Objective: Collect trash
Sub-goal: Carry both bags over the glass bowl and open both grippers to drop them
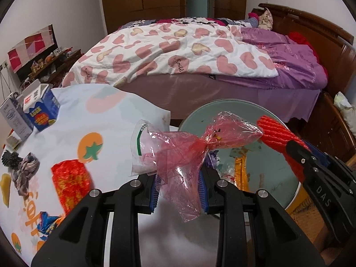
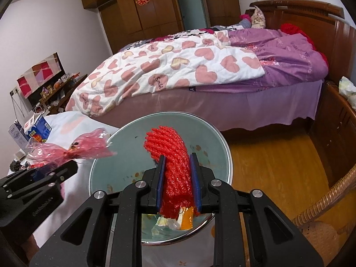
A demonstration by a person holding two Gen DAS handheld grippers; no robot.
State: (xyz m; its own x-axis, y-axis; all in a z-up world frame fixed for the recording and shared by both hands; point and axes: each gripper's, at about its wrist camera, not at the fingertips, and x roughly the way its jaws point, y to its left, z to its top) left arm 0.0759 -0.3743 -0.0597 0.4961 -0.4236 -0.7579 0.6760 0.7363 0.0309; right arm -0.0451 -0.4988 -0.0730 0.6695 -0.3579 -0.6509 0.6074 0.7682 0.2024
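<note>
Two grippers clamp trash above the round bin [image 2: 224, 155]: left gripper [image 1: 180, 191] pinches crinkled pink cellophane [image 1: 195, 149], right gripper [image 2: 178, 182] squeezes red foam netting [image 2: 171, 155].

A home bedroom: a wooden-framed bed [image 1: 222, 55] with a heart-print quilt [image 1: 169, 53] fills the middle of both views, a dark wooden wardrobe [image 2: 155, 9] stands at the top, and a cluttered shelf [image 1: 51, 62] sits at left.
</note>
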